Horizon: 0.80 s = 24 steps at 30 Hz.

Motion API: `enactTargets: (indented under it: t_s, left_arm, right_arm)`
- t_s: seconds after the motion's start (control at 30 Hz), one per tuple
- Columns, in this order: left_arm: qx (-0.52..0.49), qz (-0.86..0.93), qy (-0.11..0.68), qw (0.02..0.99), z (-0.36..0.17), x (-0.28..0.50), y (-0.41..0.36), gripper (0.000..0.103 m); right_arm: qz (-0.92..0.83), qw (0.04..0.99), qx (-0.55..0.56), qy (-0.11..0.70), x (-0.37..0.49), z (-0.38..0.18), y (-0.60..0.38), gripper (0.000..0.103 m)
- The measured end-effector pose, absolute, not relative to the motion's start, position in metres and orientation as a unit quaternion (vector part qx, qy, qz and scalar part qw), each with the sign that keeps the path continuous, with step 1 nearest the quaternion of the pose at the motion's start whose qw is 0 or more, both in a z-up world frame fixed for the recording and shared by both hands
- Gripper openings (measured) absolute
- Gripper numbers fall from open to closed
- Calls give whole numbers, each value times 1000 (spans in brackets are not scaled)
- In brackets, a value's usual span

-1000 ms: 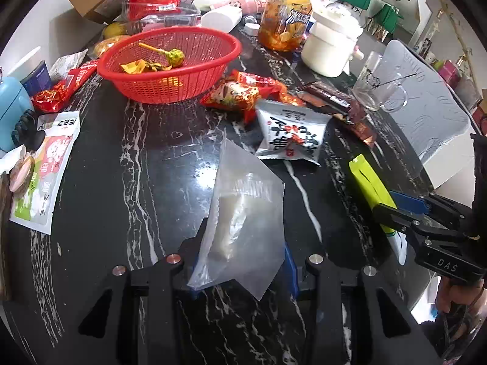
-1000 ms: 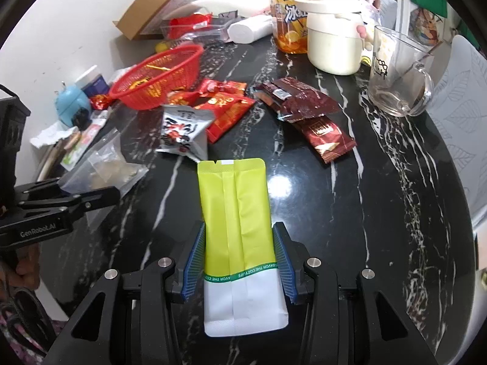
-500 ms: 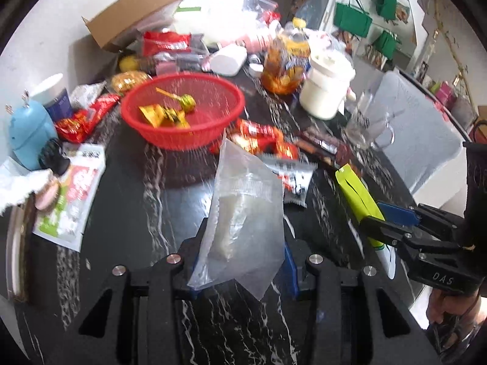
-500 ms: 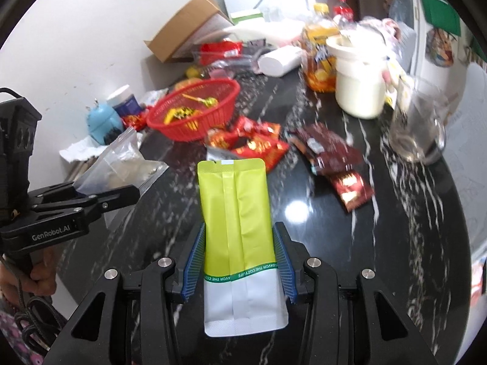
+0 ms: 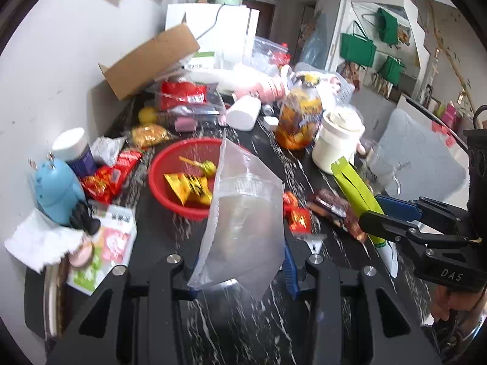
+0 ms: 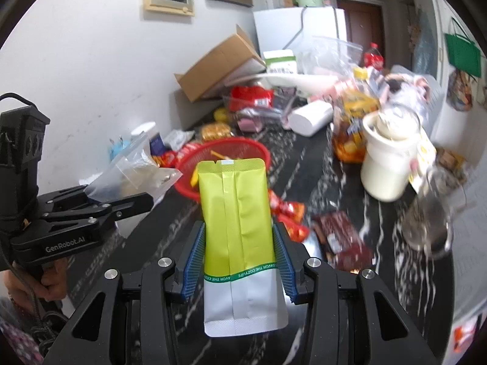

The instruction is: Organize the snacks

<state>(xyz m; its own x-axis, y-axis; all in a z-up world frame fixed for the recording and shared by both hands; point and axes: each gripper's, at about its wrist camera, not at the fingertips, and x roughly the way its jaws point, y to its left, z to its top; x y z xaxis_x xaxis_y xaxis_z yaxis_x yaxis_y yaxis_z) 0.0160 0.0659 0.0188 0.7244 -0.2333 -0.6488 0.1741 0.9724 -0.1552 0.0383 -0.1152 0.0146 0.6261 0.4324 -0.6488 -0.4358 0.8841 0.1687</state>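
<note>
My left gripper (image 5: 240,261) is shut on a clear plastic bag (image 5: 243,216) and holds it above the black marble table (image 5: 243,319). It also shows at the left of the right wrist view (image 6: 121,203). My right gripper (image 6: 240,255) is shut on a yellow-green pouch (image 6: 237,213), lifted above the table; it shows at the right of the left wrist view (image 5: 353,182). A red basket (image 5: 170,179) with yellow wrappers and a lollipop sits ahead of both grippers (image 6: 231,152). Red (image 6: 286,210) and brown snack packets (image 6: 338,237) lie on the table beside the basket.
A white jar (image 6: 386,164), an orange drink bottle (image 5: 299,121) and a glass mug (image 6: 429,228) stand at the right. A cardboard box (image 5: 146,60), a white bottle (image 5: 243,114) and bagged items crowd the back. A blue figurine (image 5: 54,185), a leaflet (image 5: 106,249) and tissue (image 5: 39,243) lie at the left.
Both grippers have risen and tilted up with their bags, so the basket and table sit lower and farther in both views and the back wall shows.
</note>
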Motion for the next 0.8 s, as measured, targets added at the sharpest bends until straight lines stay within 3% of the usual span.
enactTargets:
  t_s: [0.8]
  left_arm:
    - [-42, -65, 304, 950, 45, 134, 111, 40]
  right_arm:
    - [297, 894, -24, 335, 165, 34, -50, 44]
